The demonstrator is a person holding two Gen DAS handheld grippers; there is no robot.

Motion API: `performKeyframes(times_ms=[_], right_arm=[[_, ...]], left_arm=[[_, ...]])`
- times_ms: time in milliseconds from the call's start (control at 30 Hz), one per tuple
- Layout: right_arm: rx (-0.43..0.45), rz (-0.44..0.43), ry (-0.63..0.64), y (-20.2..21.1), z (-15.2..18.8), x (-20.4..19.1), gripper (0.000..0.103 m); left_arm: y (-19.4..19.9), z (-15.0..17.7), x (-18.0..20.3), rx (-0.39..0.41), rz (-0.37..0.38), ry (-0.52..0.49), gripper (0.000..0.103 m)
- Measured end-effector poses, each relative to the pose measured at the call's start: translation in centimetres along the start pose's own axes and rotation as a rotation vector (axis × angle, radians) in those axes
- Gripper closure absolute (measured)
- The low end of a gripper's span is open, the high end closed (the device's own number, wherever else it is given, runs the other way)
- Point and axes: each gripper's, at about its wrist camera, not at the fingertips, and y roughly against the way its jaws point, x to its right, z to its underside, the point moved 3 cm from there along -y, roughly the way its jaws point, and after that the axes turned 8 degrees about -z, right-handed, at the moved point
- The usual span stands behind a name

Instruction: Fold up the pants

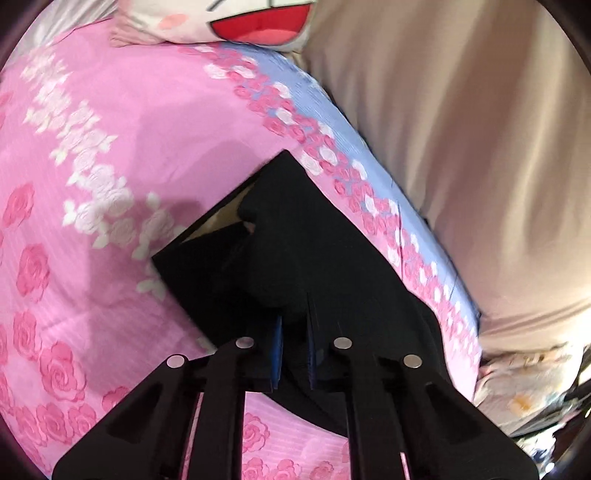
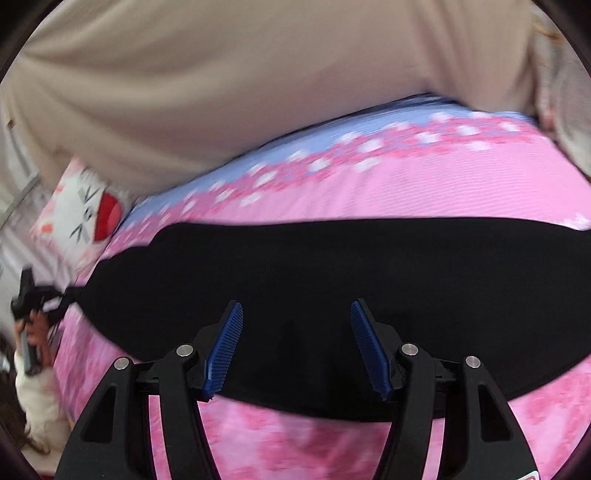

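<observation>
Pants [image 2: 314, 280], black ones, are lying stretched across the pink rose-print bedsheet [image 2: 424, 192] on the bed. The left tool [image 1: 294, 328] is pinching a bunched-up bit of the pants fabric, jaws nearly together. The right tool [image 2: 297, 347] is hanging over the pants with its blue pads [image 2: 225, 347] spread apart, gripping nothing. A cartoon pillow [image 1: 236, 22] is sitting at the far end.

Your bed [image 2: 406, 184], under a pink rose-print sheet with a blue border, carries the black pants [image 2: 314, 266] and a cartoon-face pillow [image 2: 79, 218].
</observation>
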Motion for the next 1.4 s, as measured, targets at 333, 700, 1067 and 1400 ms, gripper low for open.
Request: performKeyframes(times_ms=[333,700,1067,1400], right_arm=[[-0.034,-0.054,0.070,-2.7,0.6,-4.1,0.043],[-0.065,-0.089,-0.009,-3.3,0.5,-1.6,0.043],[-0.216,-0.288,0.242,-13.5,-8.4,-10.3,0.034],[-0.344,-0.216,0.478,-24.3,-9.9,-16.0,0.092]], left_arm=[[6.9,-5.6,9.0,0.210,0.180,-0.176,0.097],[-1.3,2.5,-4.5,0.004,-0.125,-0.062,0.094],[6.0,2.2,-1.5,0.261,-0.200,-0.053,0.094],[2.4,2.7,6.9,0.208,-0.177,-0.296,0.051]])
